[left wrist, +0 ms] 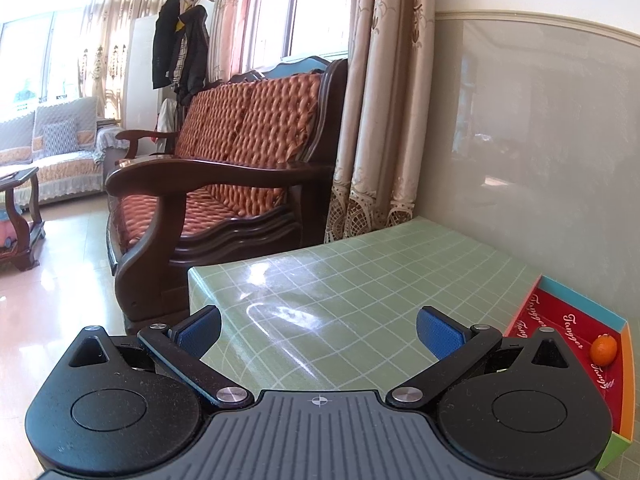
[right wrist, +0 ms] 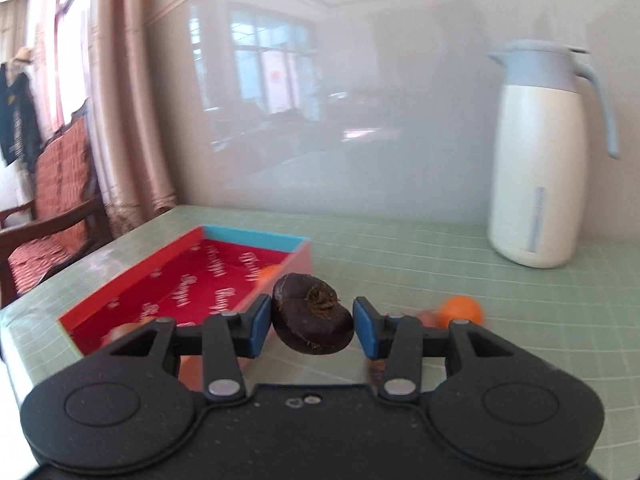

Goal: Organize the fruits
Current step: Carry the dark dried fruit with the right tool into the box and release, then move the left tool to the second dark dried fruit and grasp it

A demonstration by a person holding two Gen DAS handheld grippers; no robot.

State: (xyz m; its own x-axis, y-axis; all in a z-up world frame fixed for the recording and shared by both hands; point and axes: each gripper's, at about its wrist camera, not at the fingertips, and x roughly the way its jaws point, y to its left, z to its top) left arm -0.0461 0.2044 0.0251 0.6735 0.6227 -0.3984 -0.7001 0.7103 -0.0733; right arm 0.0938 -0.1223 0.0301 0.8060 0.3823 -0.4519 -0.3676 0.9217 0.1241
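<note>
My right gripper (right wrist: 313,322) is shut on a dark brown, round fruit (right wrist: 308,308) with a rough tuft on top, and holds it above the green table just right of the box. The box (right wrist: 132,276) is shallow, red inside, with a blue far wall. A small orange fruit (right wrist: 267,273) lies in it by the right wall, and a blurred brownish one (right wrist: 122,331) near its front. In the left wrist view my left gripper (left wrist: 320,330) stands open over the table with nothing between its blue pads; the box (left wrist: 560,320) and an orange fruit (left wrist: 604,350) lie to its right.
On the table right of my right gripper lie an orange fruit (right wrist: 460,311) and a blurred brownish one (right wrist: 426,316). A white and blue jug (right wrist: 536,160) stands at the back right against the wall. A wooden sofa (left wrist: 224,184) stands past the table's left edge.
</note>
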